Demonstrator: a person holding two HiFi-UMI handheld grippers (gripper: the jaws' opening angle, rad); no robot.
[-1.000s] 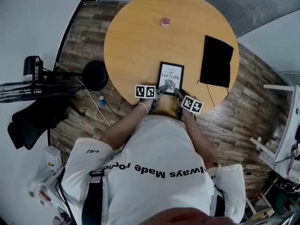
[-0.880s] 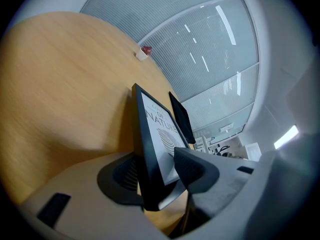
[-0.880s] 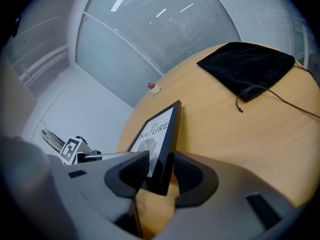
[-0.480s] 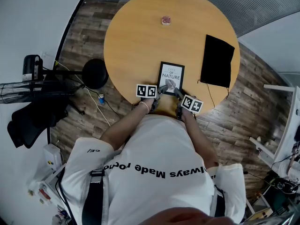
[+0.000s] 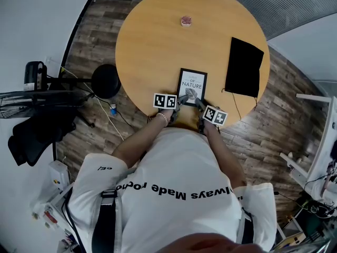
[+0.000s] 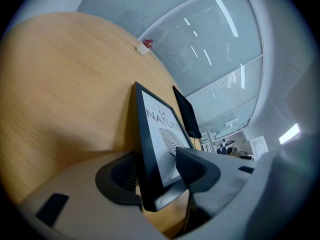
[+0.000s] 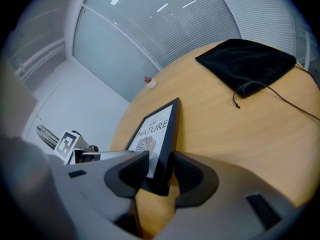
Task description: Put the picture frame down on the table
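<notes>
The round, light wooden counter (image 5: 152, 41) carries a flat black cloth pouch (image 5: 244, 68) on its right side and, near the person's edge, the black picture frame with a white "NATURE" print (image 5: 191, 86). The frame seems to rest on the counter by its far edge, with its near end a little raised. I judge the putting down almost done: only lowering that end and letting go are left. The right hand-held gripper (image 5: 198, 103) clamps the near right corner between its pads. The left hand-held gripper (image 5: 182, 98) has the near left corner between its jaws, which have just been opening; its glass-side pad seems not to press.
</notes>
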